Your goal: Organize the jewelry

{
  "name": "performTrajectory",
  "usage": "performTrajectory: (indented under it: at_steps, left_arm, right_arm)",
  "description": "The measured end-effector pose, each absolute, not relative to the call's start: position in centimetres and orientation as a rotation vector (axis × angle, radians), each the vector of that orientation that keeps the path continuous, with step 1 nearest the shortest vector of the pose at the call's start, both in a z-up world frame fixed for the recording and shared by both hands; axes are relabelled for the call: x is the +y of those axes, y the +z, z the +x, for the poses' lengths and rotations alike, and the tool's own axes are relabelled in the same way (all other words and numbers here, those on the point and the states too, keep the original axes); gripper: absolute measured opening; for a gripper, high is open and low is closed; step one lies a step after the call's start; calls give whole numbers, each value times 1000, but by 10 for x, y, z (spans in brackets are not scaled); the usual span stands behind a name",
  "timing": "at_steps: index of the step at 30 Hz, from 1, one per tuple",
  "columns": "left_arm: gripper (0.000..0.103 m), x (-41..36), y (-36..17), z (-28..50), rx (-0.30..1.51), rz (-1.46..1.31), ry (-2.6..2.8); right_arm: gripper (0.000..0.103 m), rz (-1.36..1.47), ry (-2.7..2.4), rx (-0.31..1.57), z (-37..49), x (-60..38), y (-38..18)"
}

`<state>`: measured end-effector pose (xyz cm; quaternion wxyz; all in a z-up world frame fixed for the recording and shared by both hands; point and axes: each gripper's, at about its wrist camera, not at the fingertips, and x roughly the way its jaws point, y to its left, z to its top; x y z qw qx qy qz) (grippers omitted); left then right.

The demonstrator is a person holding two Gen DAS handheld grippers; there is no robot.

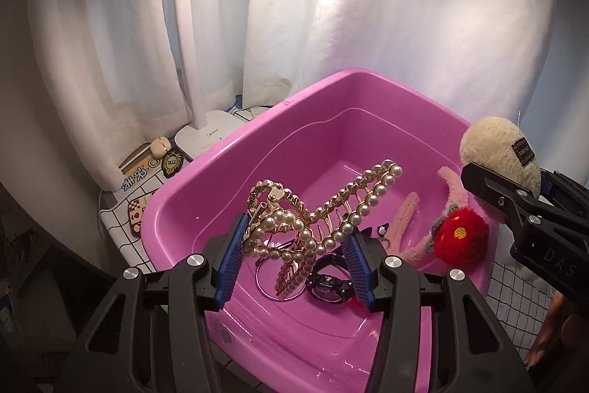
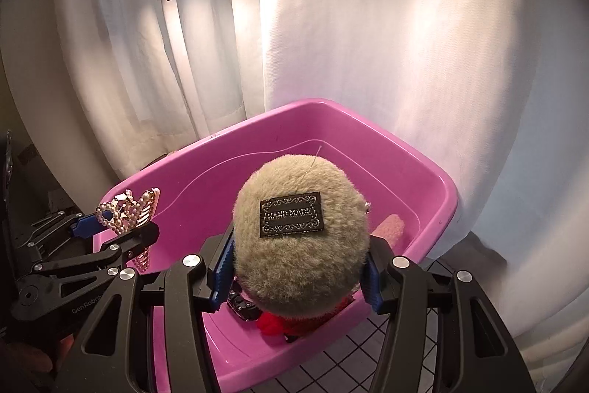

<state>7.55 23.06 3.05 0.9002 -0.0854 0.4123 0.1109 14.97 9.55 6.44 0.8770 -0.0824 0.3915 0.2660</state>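
A pink plastic tub [image 1: 257, 139] fills both views [image 2: 434, 194]. My left gripper [image 1: 294, 256] is shut on a gold pearl hair claw [image 1: 324, 209] and holds it over the tub; the claw also shows at the left of the right wrist view [image 2: 127, 209]. My right gripper [image 2: 298, 279] is shut on a beige fluffy hair accessory [image 2: 302, 238] with a black "HAND MADE" label, above the tub's right side; it shows in the left wrist view [image 1: 497, 150]. In the tub lie a black watch [image 1: 329, 282], a pearl hairpin [image 1: 291, 277], a pink fluffy headband [image 1: 405, 212] and a red knitted flower [image 1: 460, 238].
A white desk lamp [image 1: 206, 131] stands behind the tub at the left, by a small beige case [image 1: 160, 146] and a patterned cloth [image 1: 136, 186]. White curtains [image 2: 368, 24] hang close behind. A black grid mat [image 2: 342, 367] lies under the tub's near right corner.
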Motion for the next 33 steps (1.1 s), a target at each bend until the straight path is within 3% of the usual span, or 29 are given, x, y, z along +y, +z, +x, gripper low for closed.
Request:
performTrajectory:
  at_steps: [5,7,8,9,33]
  left_arm:
    - [54,232,21,83,897,-189,252]
    - [73,232,25,82,875,-185,256]
    - [88,233,28,80,852,-179,269]
    - [92,234,32,78,826,-173,279]
    - [96,237,44,68,851,-215,302]
  right_arm:
    - [58,-193,512,871,161,101,50]
    - [62,-207,499,879,163,102,49]
    - [65,-214,491,877,162,102,50]
    - [65,-218,487,871,162,101,51]
    - [67,-152,449,843,139,84,62]
